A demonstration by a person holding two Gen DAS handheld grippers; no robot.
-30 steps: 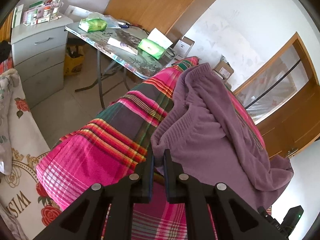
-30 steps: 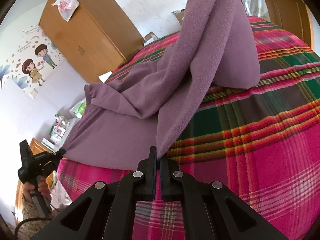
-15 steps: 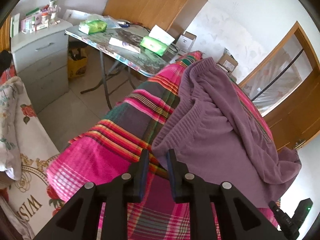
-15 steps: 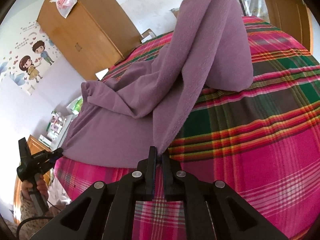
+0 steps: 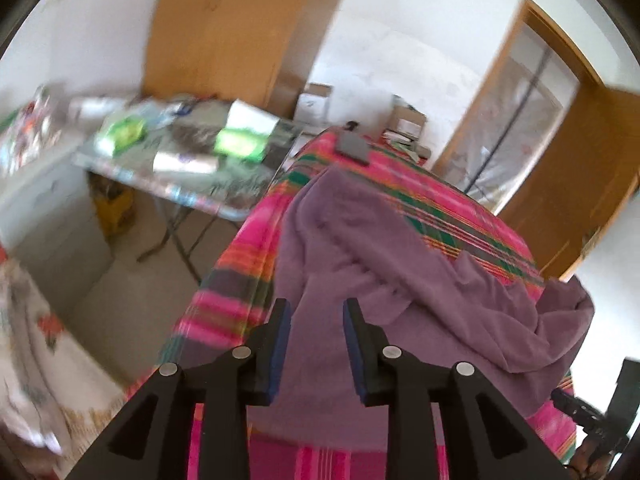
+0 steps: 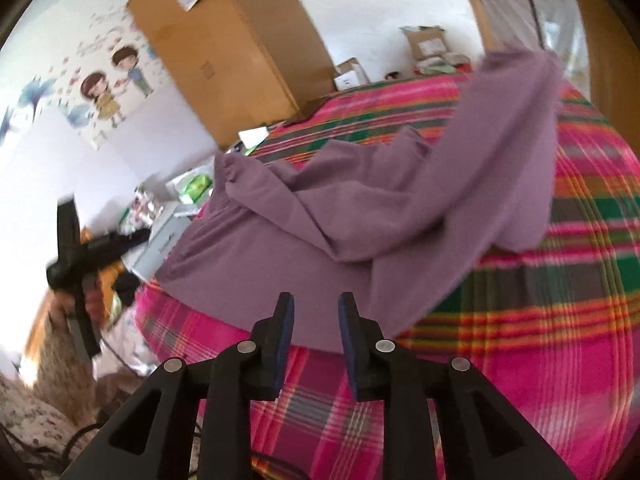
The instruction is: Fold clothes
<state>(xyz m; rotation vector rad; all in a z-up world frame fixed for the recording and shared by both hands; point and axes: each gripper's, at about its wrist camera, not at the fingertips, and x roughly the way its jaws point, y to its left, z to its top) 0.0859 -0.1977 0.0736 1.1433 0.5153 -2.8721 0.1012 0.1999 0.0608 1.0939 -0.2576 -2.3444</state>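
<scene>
Nearest in the left wrist view, the left gripper has its jaws partly apart and opening; purple cloth shows behind the gap, but the pads press on nothing. The right gripper is likewise opening, its jaws apart over the bedspread with nothing between them.

The purple garment lies rumpled on the pink plaid bedspread, along the bed's left edge. Its long axis runs away from the left gripper toward the far end of the bed, with one bunched part trailing off to the right. In the right wrist view a long stretch of it reaches diagonally toward the far right.

Farther on, a small dark flat object sits on the bedspread. Left of the bed stands a cluttered folding table, with a wooden wardrobe behind it.
</scene>
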